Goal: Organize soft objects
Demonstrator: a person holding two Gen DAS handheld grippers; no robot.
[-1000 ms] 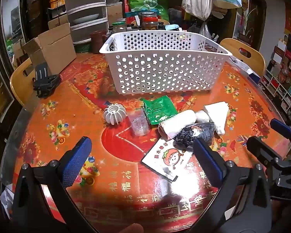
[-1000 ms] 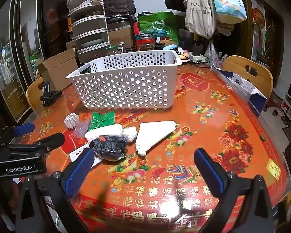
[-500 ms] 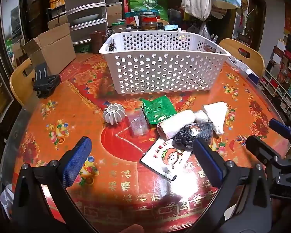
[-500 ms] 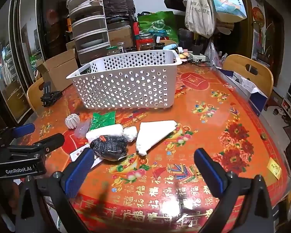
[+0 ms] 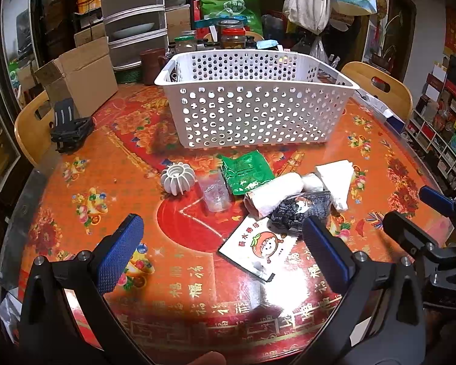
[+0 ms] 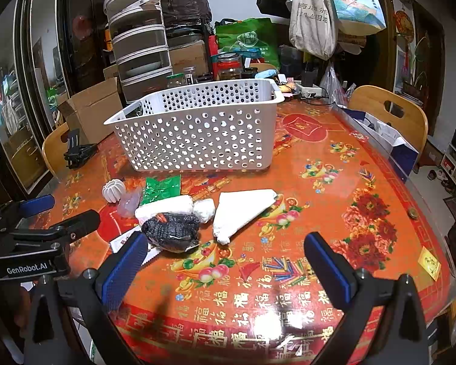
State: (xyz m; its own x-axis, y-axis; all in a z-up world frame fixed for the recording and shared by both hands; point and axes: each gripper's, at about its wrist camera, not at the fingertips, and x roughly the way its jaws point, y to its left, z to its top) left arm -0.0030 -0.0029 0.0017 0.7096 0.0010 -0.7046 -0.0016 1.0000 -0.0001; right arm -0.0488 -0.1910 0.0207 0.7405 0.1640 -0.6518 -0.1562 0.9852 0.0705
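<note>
A white perforated basket stands at the table's far middle. In front of it lie a green pouch, a rolled white towel, a black bundle, a folded white cloth, a white packet with a cartoon face and a clear soft cup. My left gripper is open and empty, near the packet. My right gripper is open and empty, near the black bundle.
A white ribbed ball lies left of the pile. A black clip stand and a cardboard box sit far left. Jars and stacked drawers stand behind the basket. Wooden chairs flank the orange patterned table.
Both grippers have drifted very slightly; the objects on the table have not moved and both grippers stay open.
</note>
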